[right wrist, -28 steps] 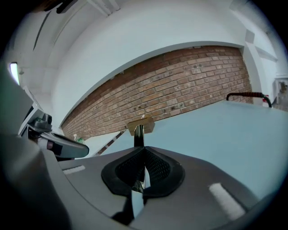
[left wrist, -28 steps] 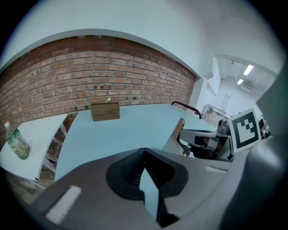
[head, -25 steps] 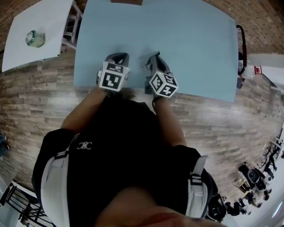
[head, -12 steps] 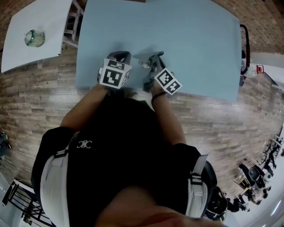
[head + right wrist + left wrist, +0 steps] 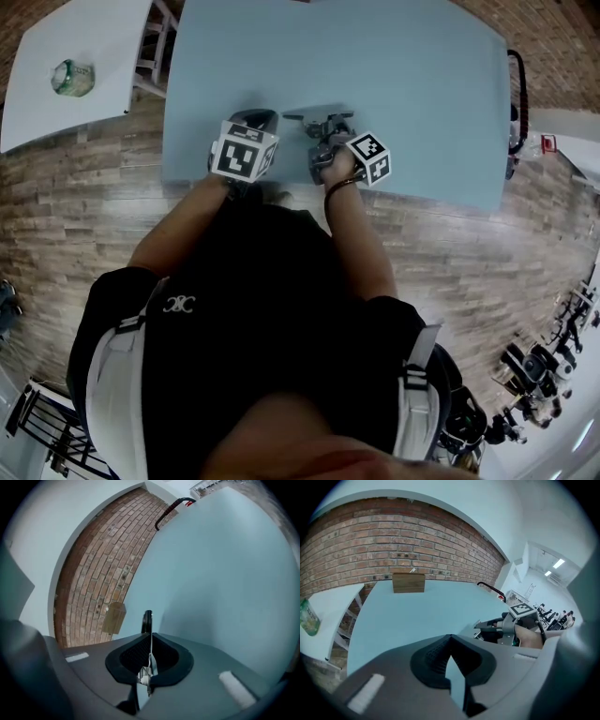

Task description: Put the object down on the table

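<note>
Leaning sideways over the blue desk (image 5: 422, 94), the right gripper (image 5: 149, 639) pinches a thin metal object (image 5: 147, 619); the left gripper (image 5: 449, 639) sits closed, empty.

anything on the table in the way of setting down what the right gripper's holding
Nothing visible. The right gripper clamps a thin black-tipped object in its jaws above the blue table. The left gripper is off to its side, and the wooden block sits at the far edge.
</note>
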Demonstrator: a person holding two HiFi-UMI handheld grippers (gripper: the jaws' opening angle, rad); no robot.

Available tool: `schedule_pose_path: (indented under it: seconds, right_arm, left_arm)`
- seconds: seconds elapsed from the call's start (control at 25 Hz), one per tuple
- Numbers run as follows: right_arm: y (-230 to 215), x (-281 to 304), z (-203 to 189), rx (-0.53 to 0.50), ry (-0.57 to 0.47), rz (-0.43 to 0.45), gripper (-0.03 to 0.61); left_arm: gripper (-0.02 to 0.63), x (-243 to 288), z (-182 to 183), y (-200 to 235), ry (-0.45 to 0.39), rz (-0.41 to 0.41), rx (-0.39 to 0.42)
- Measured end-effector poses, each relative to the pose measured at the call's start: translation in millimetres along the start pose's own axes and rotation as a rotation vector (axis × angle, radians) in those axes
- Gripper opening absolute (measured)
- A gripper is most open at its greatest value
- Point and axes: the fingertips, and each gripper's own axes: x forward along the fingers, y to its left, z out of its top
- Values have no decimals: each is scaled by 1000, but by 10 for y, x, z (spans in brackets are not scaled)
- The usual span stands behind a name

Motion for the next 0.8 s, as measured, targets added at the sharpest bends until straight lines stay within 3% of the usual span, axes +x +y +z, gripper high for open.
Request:
schedule_pose_path:
  seconds: [0.2, 0.52, 0.68, 0.8]
  right_arm:
    - [-278, 9, -35, -18, 22, -124, 28]
    - [-209, -68, 1, -113, -4, -143, 37]
    - [106, -164, 51, -261, -23, -73, 14]
    - [482, -307, 95, -473, -65, 7, 14]
  left_arm:
    - [0, 13, -51, -23, 6, -29, -35]
    - [0, 1, -85, 7, 3, -43, -43]
    - [0, 10, -65, 8, 1, -40, -25]
    - [0, 3, -7, -14, -18, -31, 6]
